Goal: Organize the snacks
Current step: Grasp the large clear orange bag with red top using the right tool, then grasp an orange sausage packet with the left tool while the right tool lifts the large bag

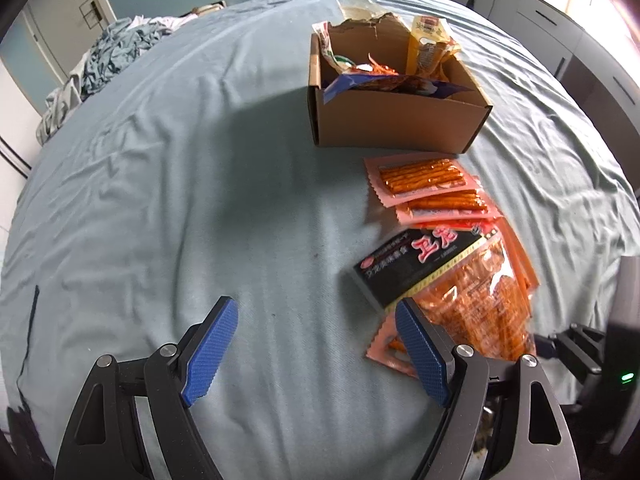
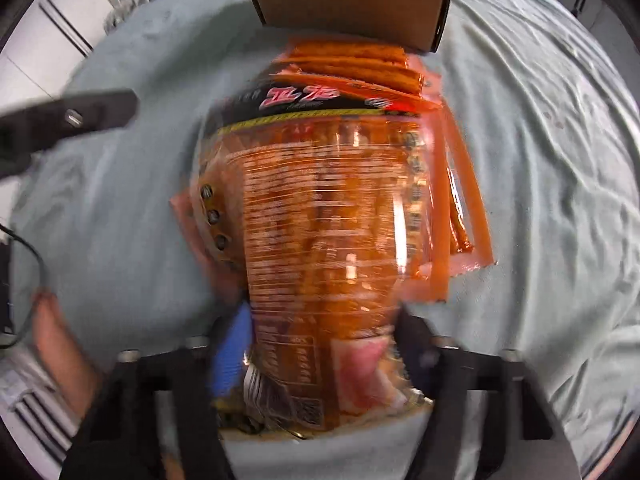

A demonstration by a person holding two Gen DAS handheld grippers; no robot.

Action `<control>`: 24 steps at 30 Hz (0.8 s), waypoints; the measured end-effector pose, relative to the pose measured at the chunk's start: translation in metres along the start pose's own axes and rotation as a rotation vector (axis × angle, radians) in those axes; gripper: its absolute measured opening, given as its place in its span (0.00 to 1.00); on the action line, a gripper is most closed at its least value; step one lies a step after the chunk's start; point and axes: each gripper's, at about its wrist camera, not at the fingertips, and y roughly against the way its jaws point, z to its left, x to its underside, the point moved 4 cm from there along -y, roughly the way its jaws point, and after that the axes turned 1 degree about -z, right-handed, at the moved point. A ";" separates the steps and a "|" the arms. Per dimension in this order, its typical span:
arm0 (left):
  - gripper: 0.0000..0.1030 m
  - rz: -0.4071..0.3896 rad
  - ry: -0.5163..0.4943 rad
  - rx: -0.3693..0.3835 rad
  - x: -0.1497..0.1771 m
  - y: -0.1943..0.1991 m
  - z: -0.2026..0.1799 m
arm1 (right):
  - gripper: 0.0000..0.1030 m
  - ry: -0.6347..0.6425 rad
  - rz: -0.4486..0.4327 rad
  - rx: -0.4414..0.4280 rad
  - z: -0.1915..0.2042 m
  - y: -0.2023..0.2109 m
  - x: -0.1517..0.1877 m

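A big orange snack bag with a black top band (image 1: 452, 280) lies on the bed, on top of several small pink spicy-stick packets (image 1: 424, 178). My left gripper (image 1: 316, 320) is open and empty, just left of the bag. In the right wrist view the big bag (image 2: 332, 208) fills the middle and its near end sits between the fingers of my right gripper (image 2: 320, 332); the picture is blurred and I cannot tell whether they grip it. The pink packets (image 2: 368, 64) lie beyond. A cardboard box (image 1: 400, 120) with snacks inside stands farther back, also in the right wrist view (image 2: 352, 4).
Everything rests on a bed with a light blue sheet (image 1: 180, 184). A heap of clothes (image 1: 108, 52) lies at the far left. White cabinets (image 1: 560, 28) stand at the right. The left gripper's body (image 2: 80, 116) shows at left in the right wrist view.
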 end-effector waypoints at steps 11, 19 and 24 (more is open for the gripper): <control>0.80 -0.038 0.013 0.004 -0.005 0.006 0.005 | 0.42 -0.160 -0.208 -0.178 -0.037 0.089 0.021; 0.80 -0.010 -0.047 0.088 -0.004 0.000 -0.015 | 0.42 -0.338 -0.378 -0.043 -0.087 0.130 0.047; 0.80 0.109 -0.167 0.223 0.010 -0.016 -0.053 | 0.42 -0.437 -0.352 -0.003 -0.092 0.105 0.041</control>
